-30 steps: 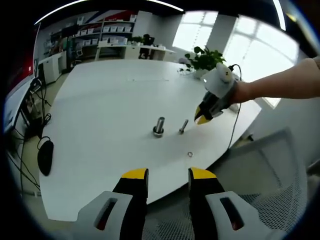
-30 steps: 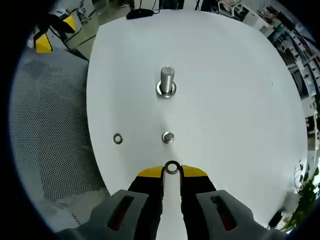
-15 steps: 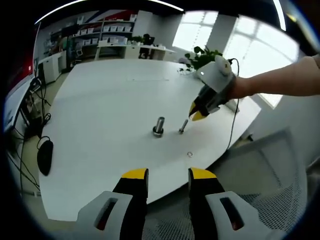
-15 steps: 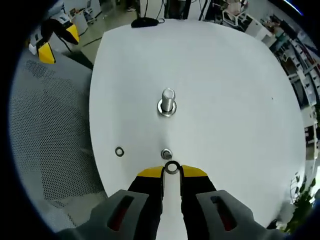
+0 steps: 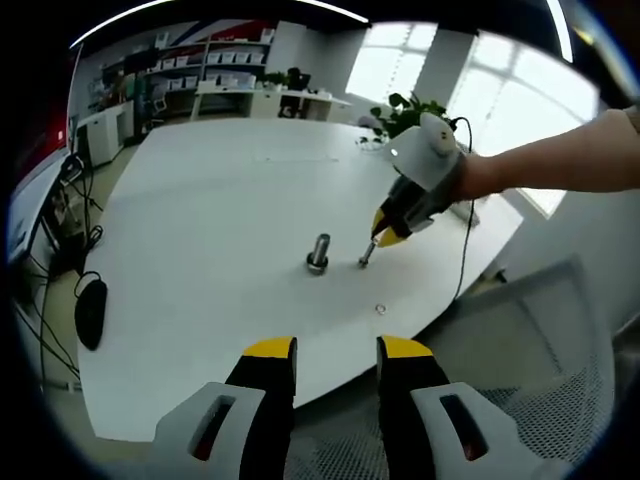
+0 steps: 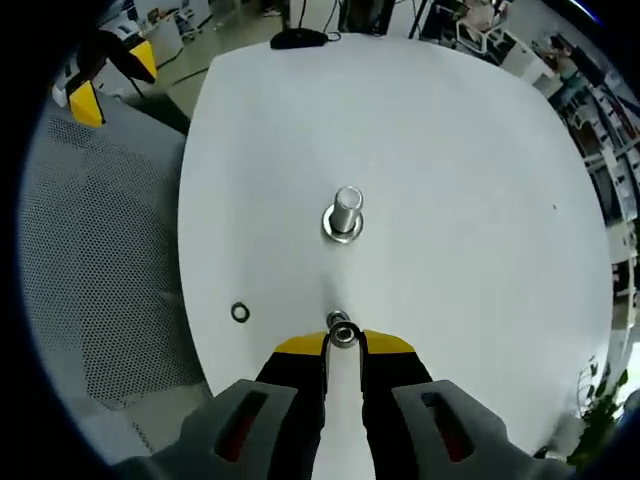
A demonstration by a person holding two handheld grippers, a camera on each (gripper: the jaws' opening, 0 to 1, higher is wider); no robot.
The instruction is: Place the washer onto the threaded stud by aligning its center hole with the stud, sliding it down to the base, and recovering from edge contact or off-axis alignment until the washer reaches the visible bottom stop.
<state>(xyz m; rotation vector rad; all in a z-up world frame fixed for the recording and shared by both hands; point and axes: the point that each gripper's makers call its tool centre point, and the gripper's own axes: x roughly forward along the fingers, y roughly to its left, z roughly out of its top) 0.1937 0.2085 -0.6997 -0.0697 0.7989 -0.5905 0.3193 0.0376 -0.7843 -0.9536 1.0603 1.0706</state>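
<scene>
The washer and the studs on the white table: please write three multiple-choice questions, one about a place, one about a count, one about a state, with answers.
1. Where is the held washer?
A. over the thin stud
B. on the thick stud
C. on the chair

2. How many loose washers lie on the table?
A. none
B. one
C. three

3. How do the left gripper jaws stand?
A. shut on a washer
B. shut on a stud
C. open, holding nothing

Answers: 1 A, the right gripper holds it just above the thin stud. 2 B, a single ring near the table edge. 3 C, a gap shows between them.

table: white | tongs: yellow tips, black | washer: silver | chair: grey mesh
</scene>
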